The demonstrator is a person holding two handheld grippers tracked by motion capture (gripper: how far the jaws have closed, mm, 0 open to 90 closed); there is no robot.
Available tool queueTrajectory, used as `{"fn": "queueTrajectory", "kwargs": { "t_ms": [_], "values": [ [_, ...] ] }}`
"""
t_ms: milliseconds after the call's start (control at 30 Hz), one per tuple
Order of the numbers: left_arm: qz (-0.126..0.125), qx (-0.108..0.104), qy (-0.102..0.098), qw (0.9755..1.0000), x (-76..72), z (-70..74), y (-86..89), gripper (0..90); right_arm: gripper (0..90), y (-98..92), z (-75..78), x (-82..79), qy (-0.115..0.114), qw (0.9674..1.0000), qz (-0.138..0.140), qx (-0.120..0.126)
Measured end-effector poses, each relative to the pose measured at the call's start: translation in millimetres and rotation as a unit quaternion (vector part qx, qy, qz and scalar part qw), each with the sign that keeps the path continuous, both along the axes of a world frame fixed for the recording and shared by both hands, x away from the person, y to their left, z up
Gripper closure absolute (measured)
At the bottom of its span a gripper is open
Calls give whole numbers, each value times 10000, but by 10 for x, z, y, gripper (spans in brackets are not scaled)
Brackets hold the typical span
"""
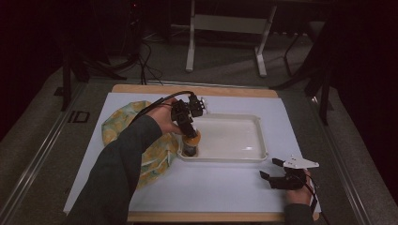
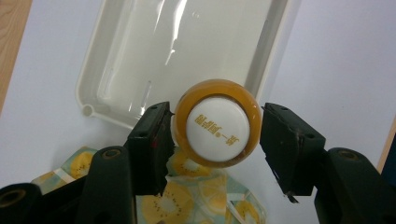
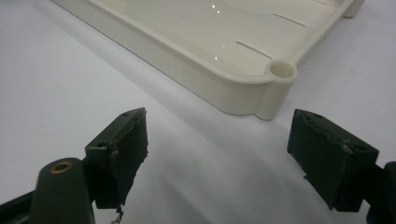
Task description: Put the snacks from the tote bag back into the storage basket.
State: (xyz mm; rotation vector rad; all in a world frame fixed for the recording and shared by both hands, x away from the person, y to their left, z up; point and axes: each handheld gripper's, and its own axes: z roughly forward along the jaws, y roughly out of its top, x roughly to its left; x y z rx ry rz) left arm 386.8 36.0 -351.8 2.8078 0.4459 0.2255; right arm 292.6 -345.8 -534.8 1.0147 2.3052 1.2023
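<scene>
Standing upright in the near left corner of the cream tray [image 1: 257, 140], the orange bottle [image 1: 191, 142] has the left gripper [image 1: 188, 125] poised over it. In the left gripper view the bottle's [image 2: 217, 122] white cap faces the camera between spread jaws, a gap at one pad. The right gripper [image 3: 217, 158] gapes empty just off the tray's [image 3: 243, 95] corner.

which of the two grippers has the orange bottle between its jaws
The left gripper: the white-capped orange bottle stands between its open jaws at the tray. The right gripper has only bare table between its jaws.
</scene>
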Motion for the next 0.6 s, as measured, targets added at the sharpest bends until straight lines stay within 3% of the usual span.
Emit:
{"fn": "queueTrajectory", "kwargs": {
  "t_ms": [267, 600],
  "values": [
    [3, -225, -117, 9997, -10, 10, 69, 413, 197, 0, -1, 2, -2, 10000, 2, -2],
    [64, -731, -268, 9969, -41, 62, 206, 405, 197, 0, -1, 2, 0, 10000, -4, -6]
  ]
}}
